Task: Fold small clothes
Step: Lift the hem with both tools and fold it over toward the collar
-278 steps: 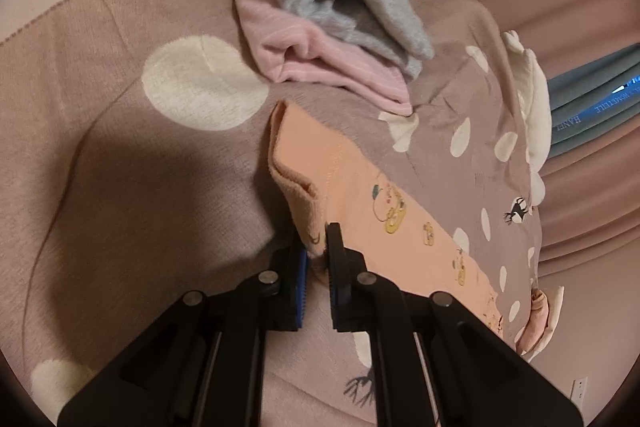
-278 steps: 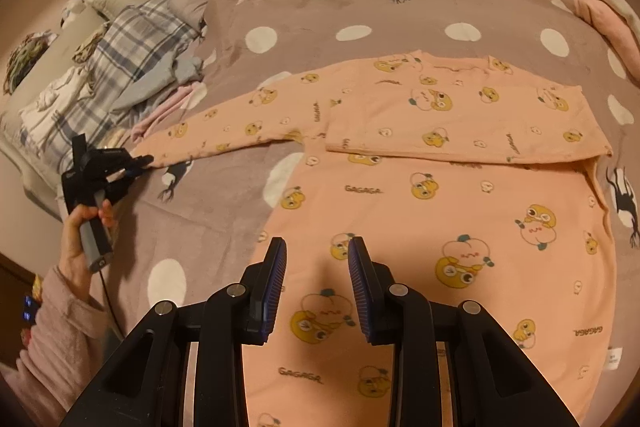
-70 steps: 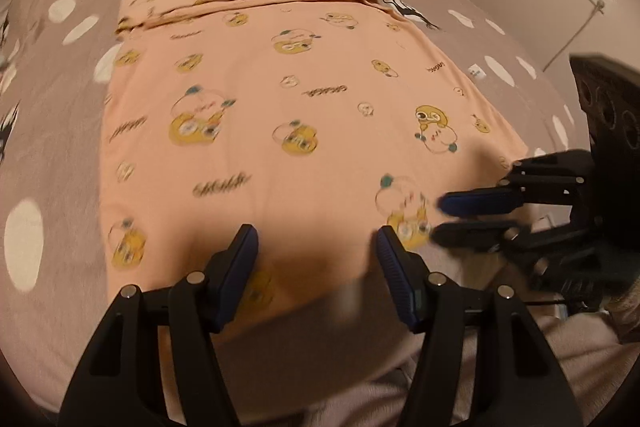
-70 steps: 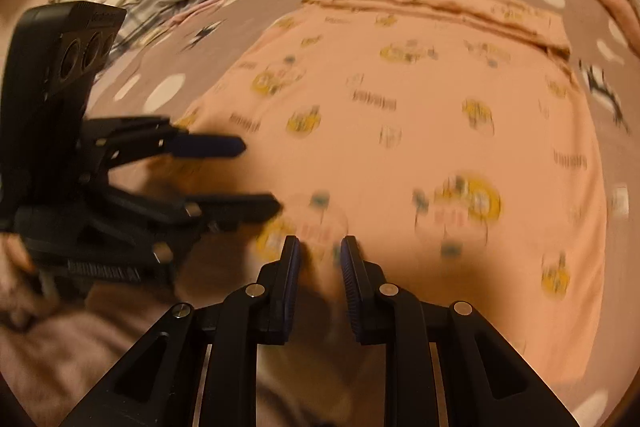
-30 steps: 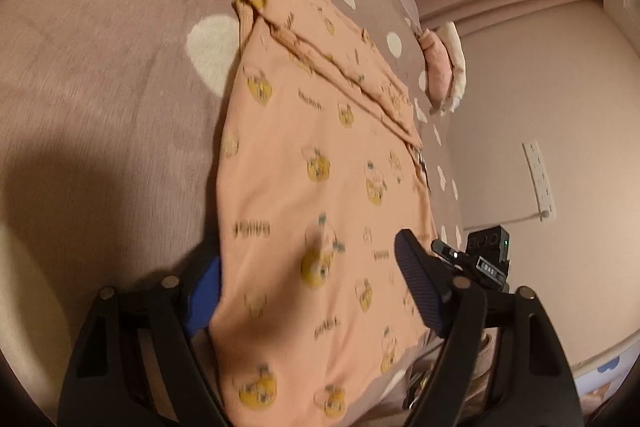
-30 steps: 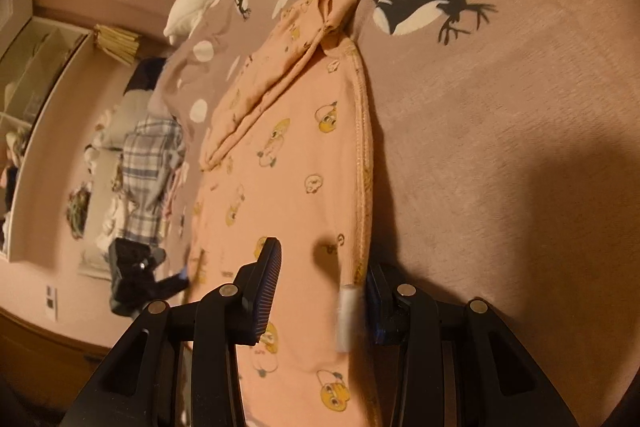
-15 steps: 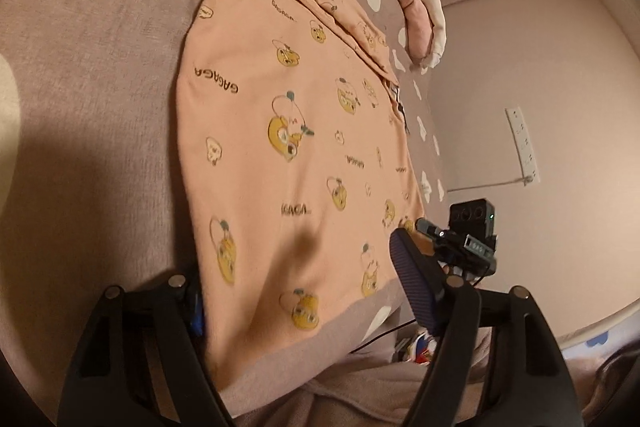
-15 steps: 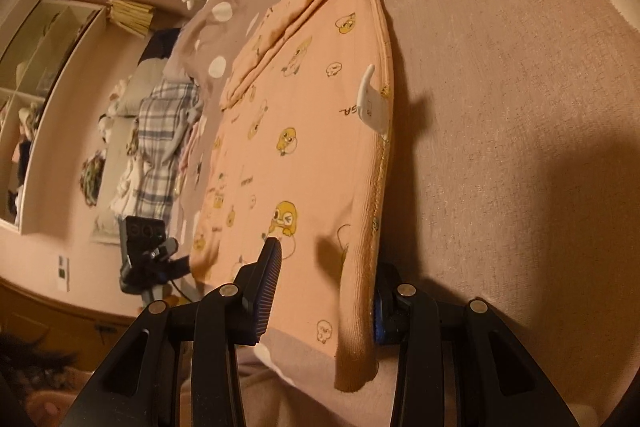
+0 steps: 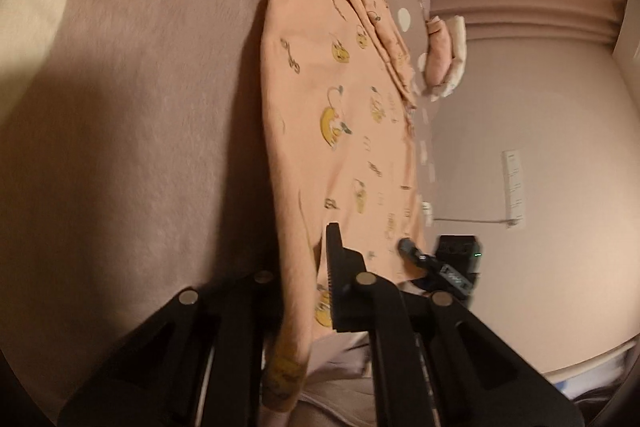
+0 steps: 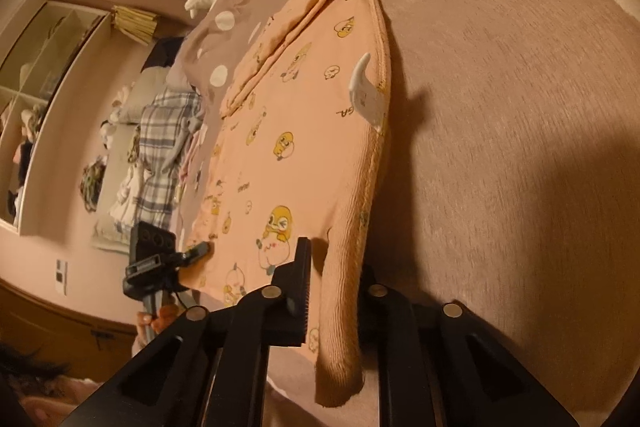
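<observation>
Both hem corners pinched: the left gripper (image 9: 308, 267) and right gripper (image 10: 334, 287) have just closed on the peach shirt (image 10: 280, 131), mid-frame on the bedspread (image 10: 500, 107). Sleeves look tucked already; the bottom-to-top fold remains.

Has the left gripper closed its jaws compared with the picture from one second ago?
Yes. The left gripper has just been closing; its jaws now pinch the near corner of the peach cartoon-print cotton shirt, which lies on the mauve dotted bedspread.

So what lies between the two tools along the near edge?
Only the peach duck-print top's hem spans from the left tool to the right tool, both clamped on it; the right wrist view shows this.
</observation>
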`<state>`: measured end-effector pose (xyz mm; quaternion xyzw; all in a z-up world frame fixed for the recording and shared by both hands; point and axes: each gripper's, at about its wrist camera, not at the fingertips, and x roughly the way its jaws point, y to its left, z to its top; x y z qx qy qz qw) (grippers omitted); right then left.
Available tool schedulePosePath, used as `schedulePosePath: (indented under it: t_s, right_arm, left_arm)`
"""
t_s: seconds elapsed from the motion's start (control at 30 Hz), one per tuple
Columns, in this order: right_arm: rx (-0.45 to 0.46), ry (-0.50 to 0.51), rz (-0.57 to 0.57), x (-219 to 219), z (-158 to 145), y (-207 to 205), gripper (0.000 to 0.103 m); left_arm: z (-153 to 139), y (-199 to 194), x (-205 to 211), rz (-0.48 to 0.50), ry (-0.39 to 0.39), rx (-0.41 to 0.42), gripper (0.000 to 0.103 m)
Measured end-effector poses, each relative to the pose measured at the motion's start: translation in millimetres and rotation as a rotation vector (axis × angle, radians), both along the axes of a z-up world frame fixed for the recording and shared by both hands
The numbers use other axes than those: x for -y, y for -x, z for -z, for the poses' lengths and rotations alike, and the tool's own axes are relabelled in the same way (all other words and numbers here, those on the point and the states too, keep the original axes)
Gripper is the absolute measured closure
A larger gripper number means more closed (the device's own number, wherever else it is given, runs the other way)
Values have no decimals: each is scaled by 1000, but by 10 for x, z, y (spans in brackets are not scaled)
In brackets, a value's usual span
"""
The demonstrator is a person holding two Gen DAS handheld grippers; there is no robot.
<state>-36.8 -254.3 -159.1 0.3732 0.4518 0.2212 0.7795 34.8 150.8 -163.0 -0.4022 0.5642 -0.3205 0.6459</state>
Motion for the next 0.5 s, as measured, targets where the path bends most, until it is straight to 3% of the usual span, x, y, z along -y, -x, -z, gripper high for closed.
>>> schedulePosePath:
  t_s: [0.3,0.5]
  right_arm:
    - [77,-122,-9,-39,-138,-51,93]
    - [149,-142,-23,-91,-326,-126,93]
  left_arm:
    - [-204,-59,93,13,62,41,99]
    - [-394,-148,170,19,96,107,99]
